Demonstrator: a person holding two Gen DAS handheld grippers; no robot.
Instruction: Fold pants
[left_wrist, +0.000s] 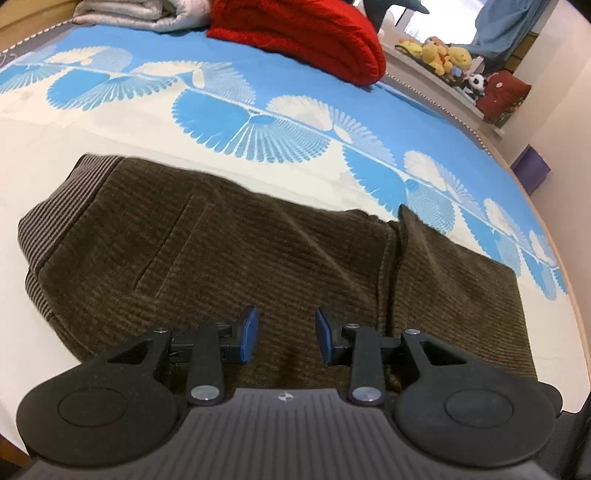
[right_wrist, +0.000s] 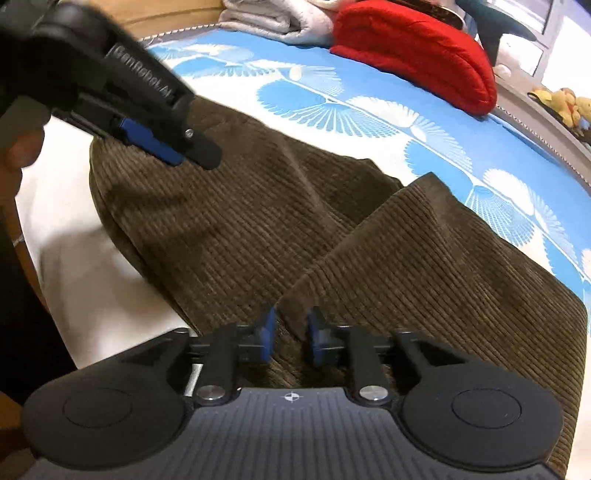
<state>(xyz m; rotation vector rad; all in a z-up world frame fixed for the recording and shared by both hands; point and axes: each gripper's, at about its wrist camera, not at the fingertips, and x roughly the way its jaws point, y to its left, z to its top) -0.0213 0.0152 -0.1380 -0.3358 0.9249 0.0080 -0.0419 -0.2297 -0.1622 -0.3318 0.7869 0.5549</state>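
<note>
Pants (left_wrist: 236, 254), brown corduroy, spread on the bed (left_wrist: 110, 122) directly ahead of and below both grippers. Waistband at the far left of the left gripper (left_wrist: 284, 334); legs running off to its right. Judged partly folded: one leg apparently laid over the other, and a fabric panel doubled back across the middle, its edge visible just ahead of the right gripper (right_wrist: 291, 334). Left to do, by the look of it: further folds to bring the length down to a compact stack.

Left gripper: jaws spread, nothing between the pads, hovering over the cloth near its closest edge. Right gripper: jaws partly spread astride the raised fold edge; pressing or merely straddling cannot be told for certain, apparently not clamped.

Containers: none in view. Beyond the pants, far ahead of both grippers: a red cushion (left_wrist: 314, 40) and folded grey bedding (left_wrist: 122, 14).
</note>
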